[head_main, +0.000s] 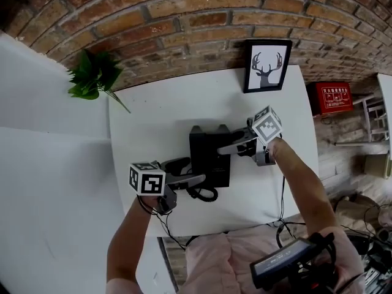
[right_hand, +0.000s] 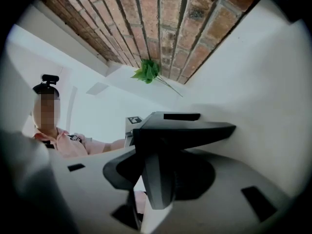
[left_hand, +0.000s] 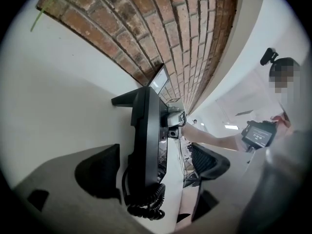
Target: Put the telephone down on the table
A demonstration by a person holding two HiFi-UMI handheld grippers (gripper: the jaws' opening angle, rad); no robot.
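The telephone (head_main: 209, 155) sits in the middle of the table (head_main: 153, 115) and looks already down. Your right gripper (head_main: 228, 147) is clamped on its far edge, probably to steady it while it settles. Your left gripper (head_main: 199, 181) hovers by the coiled cord (head_main: 205, 194), jaws wide and holding nothing. The telephone's body hides whether its base lies fully flat.

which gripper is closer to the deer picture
Right. The right gripper is on the telephone on the side toward the deer picture; the left gripper is at its near-left corner, farther away.
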